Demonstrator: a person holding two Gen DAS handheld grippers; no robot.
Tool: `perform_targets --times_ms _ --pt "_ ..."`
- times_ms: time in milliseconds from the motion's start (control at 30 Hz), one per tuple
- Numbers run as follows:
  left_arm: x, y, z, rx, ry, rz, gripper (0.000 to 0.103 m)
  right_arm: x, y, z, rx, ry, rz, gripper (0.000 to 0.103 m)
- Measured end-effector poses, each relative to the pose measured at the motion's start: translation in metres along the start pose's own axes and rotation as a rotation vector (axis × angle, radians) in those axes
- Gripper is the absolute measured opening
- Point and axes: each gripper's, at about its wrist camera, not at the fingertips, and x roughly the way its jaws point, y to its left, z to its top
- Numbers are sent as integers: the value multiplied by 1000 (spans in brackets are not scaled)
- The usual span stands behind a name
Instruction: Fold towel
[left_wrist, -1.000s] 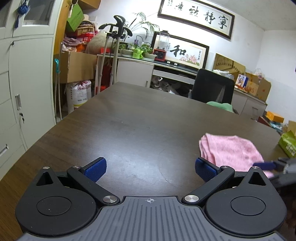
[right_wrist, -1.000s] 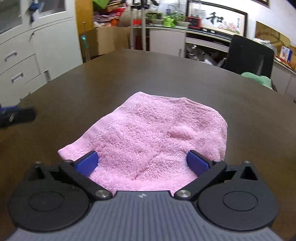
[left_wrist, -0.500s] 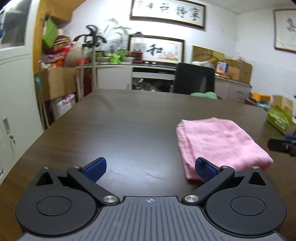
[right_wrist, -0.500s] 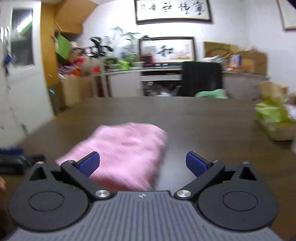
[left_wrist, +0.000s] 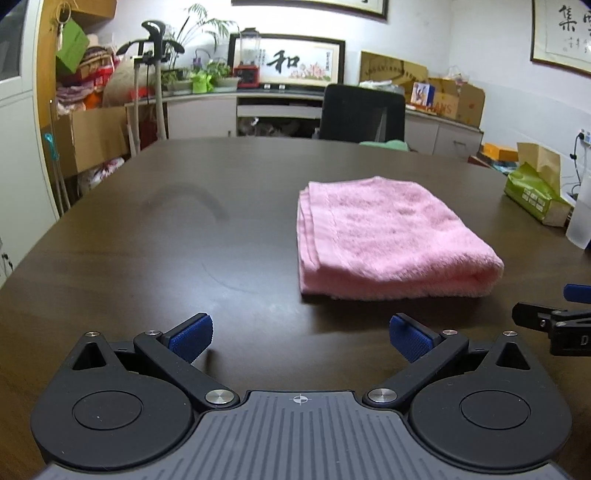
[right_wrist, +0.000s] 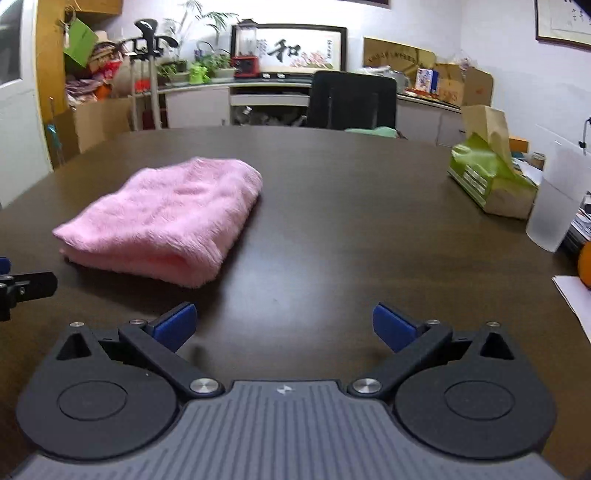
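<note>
— Left wrist view: the pink towel (left_wrist: 391, 236) lies folded on the desk (left_wrist: 184, 236); left claw (left_wrist: 301, 334) before it, spread, empty.

— Right claw (right_wrist: 282, 325) too, right of the towel. Folding seems finished; next only withdrawing.

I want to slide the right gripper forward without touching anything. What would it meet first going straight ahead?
Probably nothing nearby: ahead of the open right gripper lies bare table. The pink towel sits left of that line, the tissue pack right; farther on, the black chair.

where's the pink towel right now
The folded pink towel lies flat on the dark table, right of centre in the left wrist view and left of centre in the right wrist view, ahead of both open tongs, touching neither.
</note>
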Motion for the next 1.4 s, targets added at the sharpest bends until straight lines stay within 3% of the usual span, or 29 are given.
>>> perform_targets --times_ms 567,1400 --pt "-5 -22 -4 -20 38 161 103 2 -10 -5 7 32 40 103" --pt "-7 -26 -6 1 39 132 103 2 -3 -5 11 31 32 103"
